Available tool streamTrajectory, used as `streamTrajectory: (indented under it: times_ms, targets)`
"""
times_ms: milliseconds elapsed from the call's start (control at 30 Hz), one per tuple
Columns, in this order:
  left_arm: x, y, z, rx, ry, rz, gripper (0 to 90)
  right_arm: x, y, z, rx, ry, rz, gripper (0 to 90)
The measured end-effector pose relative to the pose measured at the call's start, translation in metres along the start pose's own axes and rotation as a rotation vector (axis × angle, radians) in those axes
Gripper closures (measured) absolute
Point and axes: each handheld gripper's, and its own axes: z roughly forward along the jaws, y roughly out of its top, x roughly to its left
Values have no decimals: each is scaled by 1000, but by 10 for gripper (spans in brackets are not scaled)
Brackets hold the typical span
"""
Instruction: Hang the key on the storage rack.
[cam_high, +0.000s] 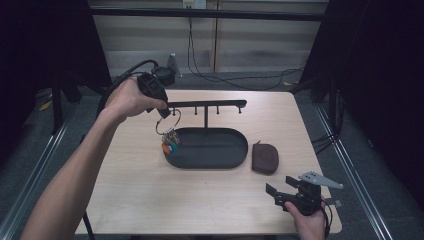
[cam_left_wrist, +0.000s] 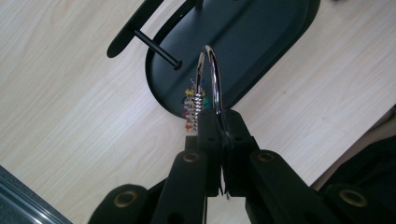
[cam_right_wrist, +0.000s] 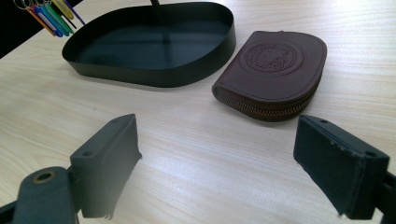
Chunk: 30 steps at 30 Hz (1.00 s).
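over the tray's (cam_high: 235, 161) left end the left gripper (cam_high: 163, 113) pinches the key ring (cam_left_wrist: 211, 77); slide it level onto a rack peg (cam_left_wrist: 156, 48). right gripper (cam_right_wrist: 217, 163) sits wide open by the table's near edge.

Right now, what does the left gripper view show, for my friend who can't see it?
The left gripper pinches a silver key ring with colourful keys hanging off it, above a black tray and a peg on a wooden table.
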Motion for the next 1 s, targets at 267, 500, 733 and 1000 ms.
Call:
streamTrajectory:
  times_ms: [267,500,733,1000]
  targets:
    - [5,7,10,5,36,-3,882,0,0,0,1,0,-1,143]
    - [15,7,20,3,38,-24,882,0,0,-1,0,-1,-2,144]
    - [21,10,28,1,37,-64,883,0,0,0,2,1,-2,144]
    - [22,15,37,6,29,-64,882,0,0,1,8,-1,-6,144]
